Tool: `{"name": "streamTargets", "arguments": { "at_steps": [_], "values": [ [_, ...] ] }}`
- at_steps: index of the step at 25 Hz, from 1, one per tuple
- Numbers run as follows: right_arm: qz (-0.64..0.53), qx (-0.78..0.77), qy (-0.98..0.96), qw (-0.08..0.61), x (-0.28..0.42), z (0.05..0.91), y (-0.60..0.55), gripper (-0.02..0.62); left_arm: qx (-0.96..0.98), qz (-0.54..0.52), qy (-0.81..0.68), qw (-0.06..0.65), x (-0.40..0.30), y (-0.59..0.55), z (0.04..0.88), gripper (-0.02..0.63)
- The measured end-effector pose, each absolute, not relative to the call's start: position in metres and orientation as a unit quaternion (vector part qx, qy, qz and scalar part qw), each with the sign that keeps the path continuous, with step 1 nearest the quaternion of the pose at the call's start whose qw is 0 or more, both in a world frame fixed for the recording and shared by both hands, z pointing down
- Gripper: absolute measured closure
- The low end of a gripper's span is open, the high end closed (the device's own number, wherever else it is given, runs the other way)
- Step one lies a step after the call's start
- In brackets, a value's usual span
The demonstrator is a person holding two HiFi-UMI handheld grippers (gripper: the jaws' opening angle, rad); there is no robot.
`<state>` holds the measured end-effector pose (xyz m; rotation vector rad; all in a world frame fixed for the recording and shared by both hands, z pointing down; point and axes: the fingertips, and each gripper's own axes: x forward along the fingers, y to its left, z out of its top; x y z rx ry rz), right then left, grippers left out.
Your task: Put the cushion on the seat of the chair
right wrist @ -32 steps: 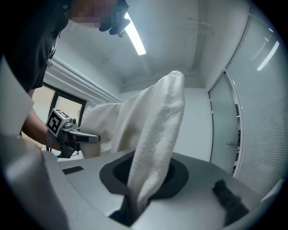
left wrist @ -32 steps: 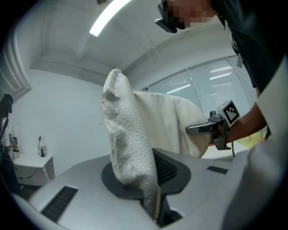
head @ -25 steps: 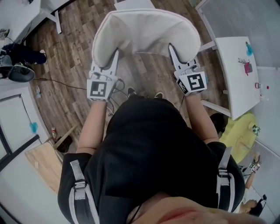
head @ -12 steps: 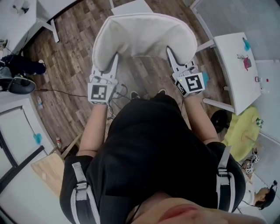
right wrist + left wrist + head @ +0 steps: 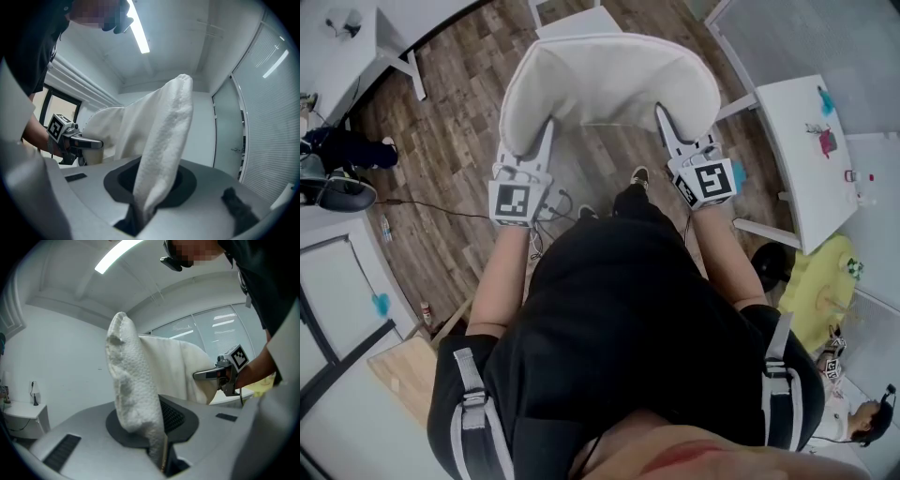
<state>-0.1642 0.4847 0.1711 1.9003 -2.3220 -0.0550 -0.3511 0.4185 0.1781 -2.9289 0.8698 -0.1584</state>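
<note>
Head view: the white cushion (image 5: 609, 84) hangs curved in the air over the wooden floor (image 5: 459, 141), just in front of the person.
Left hand-held gripper (image 5: 547, 131): jaws almost together, pinching the cushion's left edge; in the left gripper view the fabric stands up from between them.
Right hand-held gripper (image 5: 662, 114): jaws almost together, clamped on the cushion's right edge, with fabric rising out of the gap.
Desk (image 5: 797, 141): white, off to the right, apart from the cushion.
</note>
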Motion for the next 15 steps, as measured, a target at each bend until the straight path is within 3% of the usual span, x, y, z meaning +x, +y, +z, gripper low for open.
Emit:
{"name": "streamTargets", "arguments": {
  "at_steps": [15],
  "values": [
    [-0.012,0.615,-0.785,0.068,-0.054,0.179,0.417,0.54,-0.949,-0.066,0.305,0.04,-0.245,0.362,0.184,0.549]
  ]
}}
